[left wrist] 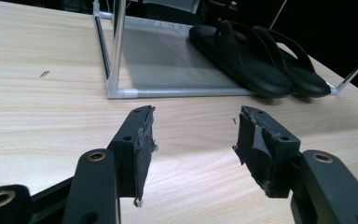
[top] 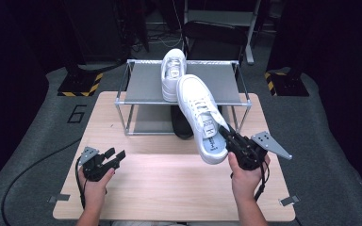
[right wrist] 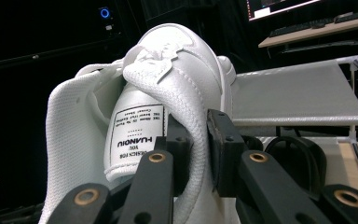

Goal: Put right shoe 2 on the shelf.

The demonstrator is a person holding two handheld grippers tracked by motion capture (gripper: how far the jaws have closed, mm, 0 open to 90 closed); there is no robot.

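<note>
My right gripper (top: 227, 135) is shut on the padded side wall of a white sneaker (top: 201, 117), lifted off the table with its toe toward the rack. In the right gripper view the jaws pinch the sneaker (right wrist: 168, 88) collar beside the printed tongue label, my right gripper (right wrist: 198, 154) closed on it. A second white sneaker (top: 173, 73) rests on the top shelf of the metal rack (top: 141, 101). My left gripper (top: 114, 156) hovers low over the table at the front left, open and holding nothing. In its own view my left gripper (left wrist: 196, 140) faces the rack (left wrist: 114, 86) corner.
A pair of black flip-flops (left wrist: 256, 60) lies on the rack's lower shelf; one black flip-flop (top: 183, 125) peeks out under the held sneaker. The wooden table (top: 169, 188) ends close to the person's forearms. A black chair (top: 214, 40) stands behind the rack.
</note>
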